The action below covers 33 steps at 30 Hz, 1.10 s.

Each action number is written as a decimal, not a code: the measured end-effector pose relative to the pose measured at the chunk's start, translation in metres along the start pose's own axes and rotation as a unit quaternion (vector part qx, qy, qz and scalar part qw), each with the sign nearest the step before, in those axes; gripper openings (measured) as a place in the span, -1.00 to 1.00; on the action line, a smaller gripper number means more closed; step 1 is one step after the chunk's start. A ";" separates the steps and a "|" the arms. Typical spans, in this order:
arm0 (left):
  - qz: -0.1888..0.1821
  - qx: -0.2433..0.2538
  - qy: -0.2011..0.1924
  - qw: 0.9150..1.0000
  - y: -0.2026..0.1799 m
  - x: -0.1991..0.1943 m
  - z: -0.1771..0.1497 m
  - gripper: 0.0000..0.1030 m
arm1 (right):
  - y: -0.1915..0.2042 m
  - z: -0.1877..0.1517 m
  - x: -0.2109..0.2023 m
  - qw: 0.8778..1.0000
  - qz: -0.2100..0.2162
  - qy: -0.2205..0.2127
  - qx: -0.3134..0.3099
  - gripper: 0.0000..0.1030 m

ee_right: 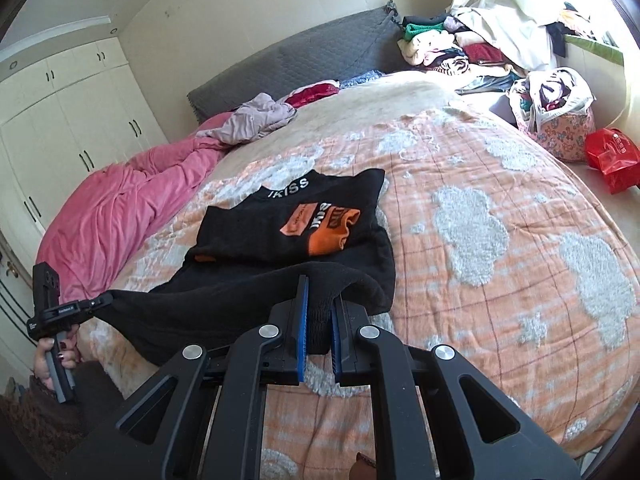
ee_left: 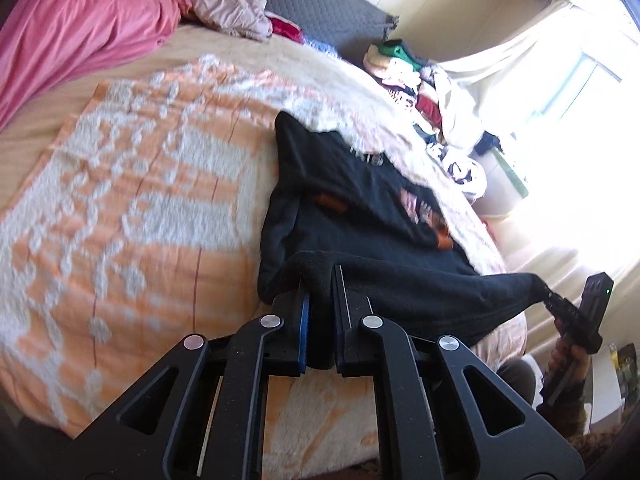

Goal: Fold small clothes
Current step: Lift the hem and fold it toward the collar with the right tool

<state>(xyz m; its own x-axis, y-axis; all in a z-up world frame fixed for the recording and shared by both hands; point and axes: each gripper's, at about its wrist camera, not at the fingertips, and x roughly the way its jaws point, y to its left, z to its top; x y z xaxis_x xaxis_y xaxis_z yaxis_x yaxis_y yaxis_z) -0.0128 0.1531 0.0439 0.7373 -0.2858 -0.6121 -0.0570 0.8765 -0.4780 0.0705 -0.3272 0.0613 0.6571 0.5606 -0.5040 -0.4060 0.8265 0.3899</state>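
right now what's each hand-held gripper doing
Left hand-held gripper: closed on the near hem of the black sweater.
Right hand-held gripper: closed on the same hem, other corner.

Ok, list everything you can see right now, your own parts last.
black sweater: one, black with orange patches, on the blanket, near edge lifted
blanket: one, orange and white, covering the bed
pink quilt: one, bunched at the bed's left side
clothes pile: many, mixed colours, far right by the window
red bag: one, right of the bed
left gripper: shut on the sweater's edge
right gripper: shut on the sweater's edge
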 end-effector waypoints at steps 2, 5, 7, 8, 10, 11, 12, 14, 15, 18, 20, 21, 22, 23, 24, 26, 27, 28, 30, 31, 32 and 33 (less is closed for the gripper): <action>-0.004 0.000 -0.012 1.000 -0.003 -0.002 0.013 -0.94 | 0.001 0.009 0.001 1.000 -0.006 -0.008 -0.005 -0.84; -0.003 0.008 -0.029 1.000 -0.009 -0.002 0.034 -0.94 | 0.005 0.024 0.005 1.000 -0.014 -0.022 -0.016 -0.84; 0.013 0.023 -0.039 0.999 -0.014 0.001 0.047 -0.94 | 0.008 0.034 0.009 0.999 -0.018 -0.030 -0.023 -0.84; 0.019 0.030 -0.041 0.999 -0.017 0.003 0.053 -0.94 | 0.009 0.038 0.011 0.999 -0.019 -0.033 -0.025 -0.84; 0.025 0.036 -0.047 0.998 -0.020 0.008 0.064 -0.94 | 0.011 0.047 0.016 0.998 -0.025 -0.039 -0.032 -0.84; 0.026 0.038 -0.049 0.998 -0.020 0.010 0.068 -0.94 | 0.012 0.051 0.019 0.998 -0.029 -0.041 -0.036 -0.84; 0.028 0.039 -0.053 0.997 -0.021 0.013 0.073 -0.94 | 0.012 0.056 0.022 0.998 -0.031 -0.042 -0.037 -0.84; 0.028 0.035 -0.058 0.997 -0.019 0.018 0.082 -0.94 | 0.011 0.064 0.029 0.998 -0.034 -0.044 -0.036 -0.84; 0.030 0.033 -0.062 0.997 -0.018 0.021 0.087 -0.94 | 0.010 0.068 0.033 0.998 -0.035 -0.043 -0.034 -0.84; 0.038 0.034 -0.066 0.997 -0.019 0.031 0.099 -0.94 | 0.010 0.079 0.045 0.998 -0.041 -0.043 -0.037 -0.84; 0.048 0.040 -0.066 0.996 -0.019 0.040 0.105 -0.94 | 0.011 0.087 0.055 0.997 -0.048 -0.042 -0.042 -0.84; 0.055 0.047 -0.065 0.995 -0.020 0.044 0.109 -0.94 | 0.011 0.091 0.060 0.997 -0.053 -0.041 -0.044 -0.84; 0.059 0.051 -0.064 0.995 -0.019 0.048 0.112 -0.94 | 0.011 0.096 0.065 0.997 -0.056 -0.039 -0.045 -0.84; 0.061 0.052 -0.064 0.995 -0.019 0.051 0.115 -0.94 | 0.011 0.100 0.070 0.996 -0.059 -0.039 -0.047 -0.84; 0.061 0.053 -0.063 0.995 -0.018 0.055 0.118 -0.94 | 0.010 0.105 0.075 0.996 -0.063 -0.039 -0.049 -0.84; 0.067 0.056 -0.062 0.994 -0.017 0.061 0.123 -0.94 | 0.009 0.112 0.086 0.996 -0.070 -0.038 -0.051 -0.84; 0.071 0.057 -0.060 0.994 -0.015 0.066 0.127 -0.94 | 0.008 0.116 0.092 0.995 -0.072 -0.038 -0.051 -0.84; 0.073 0.059 -0.060 0.994 -0.013 0.070 0.128 -0.94 | 0.007 0.118 0.097 0.995 -0.074 -0.037 -0.051 -0.84; 0.081 0.063 -0.058 0.993 -0.009 0.079 0.131 -0.94 | 0.003 0.122 0.109 0.995 -0.077 -0.033 -0.046 -0.84; 0.085 0.063 -0.057 0.993 -0.007 0.084 0.132 -0.94 | 0.001 0.123 0.116 0.996 -0.077 -0.030 -0.042 -0.84; 0.089 0.063 -0.054 0.993 -0.004 0.090 0.132 -0.93 | -0.001 0.125 0.121 0.996 -0.077 -0.027 -0.038 -0.84; 0.091 0.061 -0.051 0.993 -0.001 0.095 0.133 -0.93 | -0.005 0.126 0.128 0.996 -0.078 -0.023 -0.032 -0.84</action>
<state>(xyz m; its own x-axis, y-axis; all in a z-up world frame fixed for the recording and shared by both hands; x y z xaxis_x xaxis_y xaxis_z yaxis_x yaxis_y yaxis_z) 0.1471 0.1764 0.0696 0.7868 -0.0837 -0.6115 -0.1182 0.9520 -0.2823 0.2367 -0.2659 0.0918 0.7428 0.4236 -0.5186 -0.3362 0.9057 0.2583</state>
